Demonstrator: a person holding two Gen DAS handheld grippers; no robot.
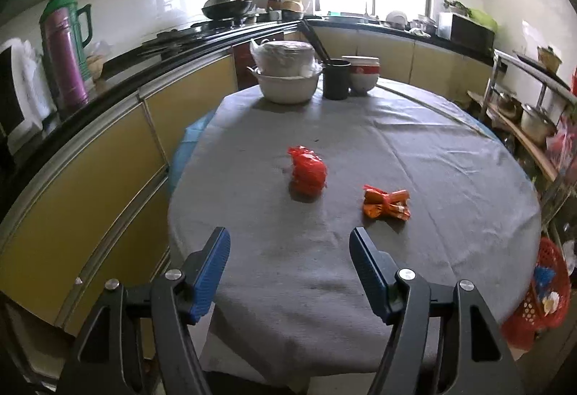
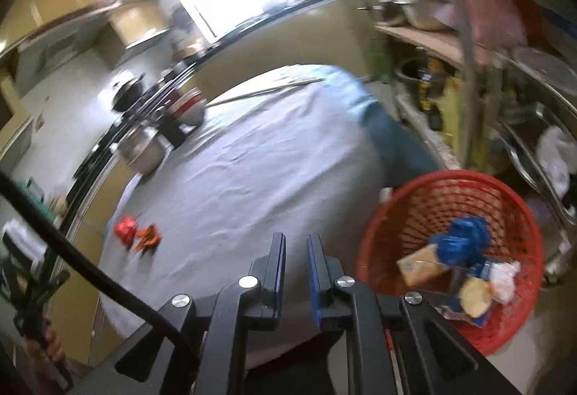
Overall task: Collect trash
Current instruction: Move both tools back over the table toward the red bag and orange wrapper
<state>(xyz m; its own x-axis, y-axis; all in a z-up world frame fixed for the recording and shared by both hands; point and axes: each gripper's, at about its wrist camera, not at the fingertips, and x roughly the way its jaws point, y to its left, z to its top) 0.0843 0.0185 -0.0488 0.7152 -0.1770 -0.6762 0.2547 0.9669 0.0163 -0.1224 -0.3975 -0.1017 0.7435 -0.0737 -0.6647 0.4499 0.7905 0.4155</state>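
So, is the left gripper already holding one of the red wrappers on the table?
No, the left gripper is open and empty; the red wrapper and the orange wrapper lie on the grey tablecloth ahead.

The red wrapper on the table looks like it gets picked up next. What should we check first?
1. Left gripper open wide enough: ok, its fingers stand well apart.
2. Left gripper holds nothing: ok.
3. Red wrapper free to grab: ok, it lies alone on the gray tablecloth.
4. Orange wrapper out of the way: ok, it lies apart, to the right.
5. Red basket ready for trash: ok, it stands open beside the table, with trash already inside.
6. Right gripper holds nothing: ok, nearly closed with only a bare gap showing.
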